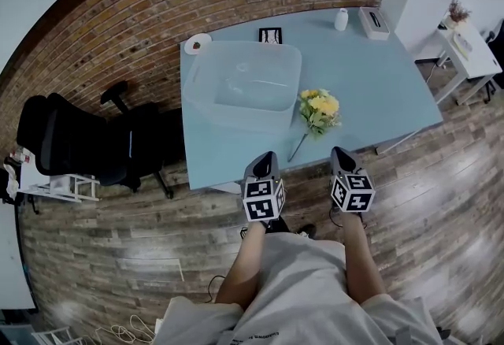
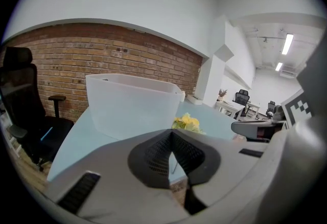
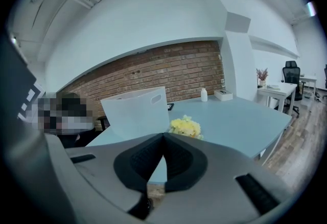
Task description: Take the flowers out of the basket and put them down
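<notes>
At the far left a black office chair [image 1: 71,142] stands on the wood floor, off the pale blue surface [image 1: 378,91]; on the surface's left half sits the translucent basket [image 1: 206,99], and the head view shows no flowers in it; just beside its right wall, apart from it, the yellow flowers [image 1: 319,109] lie flat on the surface, so the task looks done or nearly so.

The bunch's long axis runs from the blooms, farther in, to the stem end at the near edge, slanting a little leftward as it comes; the stem end points into the gap between the two grippers.

The left gripper [image 1: 266,158] hangs off the near edge with its jaws pressed together and nothing between them; it is the nearer one to the stem end; the right gripper [image 1: 340,152], also off the edge, has its jaws closed and empty, and lines up more with the blooms.

Both point forward and slightly down at the bunch, which lies ahead of them; any re-grasp would mean opening the jaws first.
</notes>
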